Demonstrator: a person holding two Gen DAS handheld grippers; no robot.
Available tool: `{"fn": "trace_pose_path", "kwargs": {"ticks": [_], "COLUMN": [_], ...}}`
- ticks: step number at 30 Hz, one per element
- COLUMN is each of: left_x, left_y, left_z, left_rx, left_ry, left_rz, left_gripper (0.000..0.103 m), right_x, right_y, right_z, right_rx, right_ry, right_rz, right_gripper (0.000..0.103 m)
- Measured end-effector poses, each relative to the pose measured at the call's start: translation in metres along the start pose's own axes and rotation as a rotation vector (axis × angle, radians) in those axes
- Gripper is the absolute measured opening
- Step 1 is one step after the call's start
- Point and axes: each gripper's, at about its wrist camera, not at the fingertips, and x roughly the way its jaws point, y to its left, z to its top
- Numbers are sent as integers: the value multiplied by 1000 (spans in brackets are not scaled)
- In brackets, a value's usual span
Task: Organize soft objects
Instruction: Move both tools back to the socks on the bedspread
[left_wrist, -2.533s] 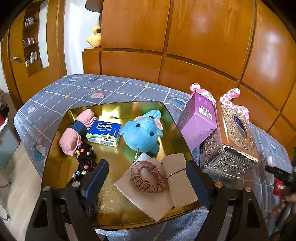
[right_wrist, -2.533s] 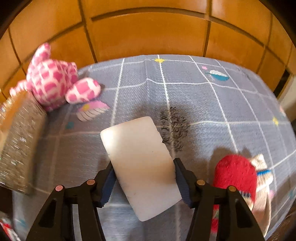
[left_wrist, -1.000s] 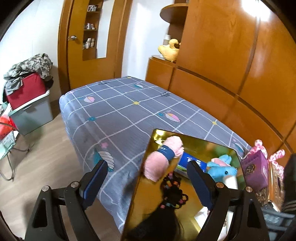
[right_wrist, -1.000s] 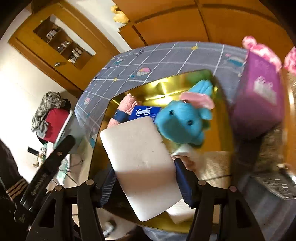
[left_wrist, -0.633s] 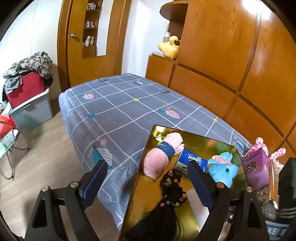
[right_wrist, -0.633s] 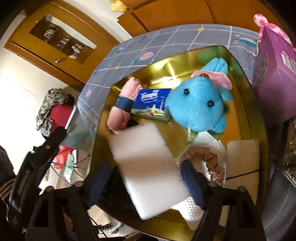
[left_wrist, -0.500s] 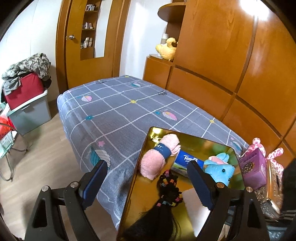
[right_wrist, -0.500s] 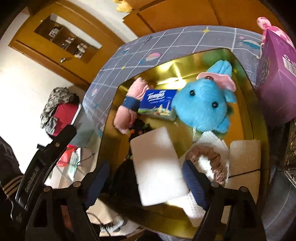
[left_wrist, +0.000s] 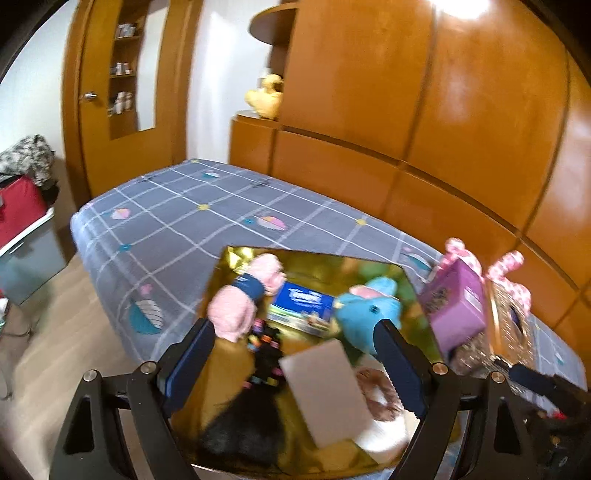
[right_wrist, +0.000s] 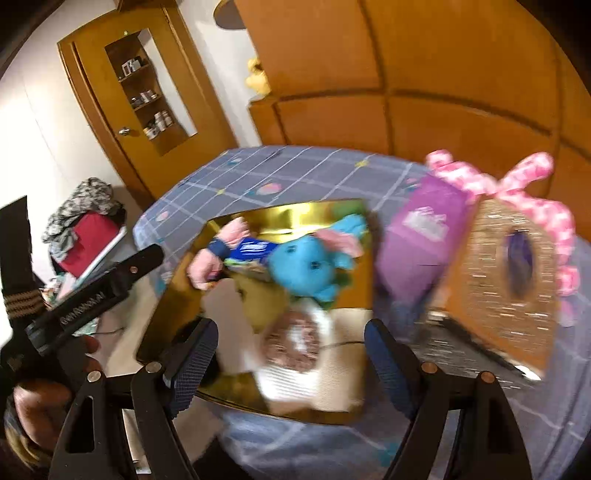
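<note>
A gold tray (left_wrist: 236, 258) on the bed holds a pink rolled towel (left_wrist: 240, 306), a blue tissue pack (left_wrist: 303, 306), a blue plush (left_wrist: 369, 306), a black beaded hair piece (left_wrist: 266, 354), a brown scrunchie (left_wrist: 384, 395) and a white foam pad (left_wrist: 325, 391). The pad lies flat beside the scrunchie. My left gripper (left_wrist: 291, 350) hovers open over the tray's near edge, holding nothing. My right gripper (right_wrist: 291, 354) is also open and empty, above the scrunchie (right_wrist: 291, 339) and a beige cloth (right_wrist: 343, 369). The white pad (right_wrist: 225, 310) shows blurred just left of them.
A purple box (right_wrist: 421, 236), a gold ornate tissue box (right_wrist: 506, 284) and a pink spotted plush (right_wrist: 535, 192) stand right of the tray. Wooden wall panels rise behind the grey checked bed (left_wrist: 166, 221). The left tool and a hand (right_wrist: 37, 402) fill the right view's lower left.
My right gripper opened and let go of the white pad, which now lies in the tray. It then drew back and up. The left gripper swung right, toward the tray.
</note>
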Motion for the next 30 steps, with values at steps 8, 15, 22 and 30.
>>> {"fn": "trace_pose_path", "kwargs": {"ticks": [8,15,22,30], "left_x": [-6,-16,-24,-28], "left_y": [-40,-79,-123,-190], "left_z": [-19,-33,-46,-68], "left_rx": [98,209,330,528], "left_ry": [32,50,78,134], "left_rz": [-88,-162,-271,-433], "left_gripper": [88,88,88,88], "right_x": [-47,-88,-136,-203], "right_y": [-57,-128,-196,-265], "right_z": [-20,-41,-71,-105], "right_rx": [50,170,337,568], "right_ry": [-60,-78,-105,-145], "right_rz": [-139,-298,-438,-620], "right_gripper": [83,83,83,83]}}
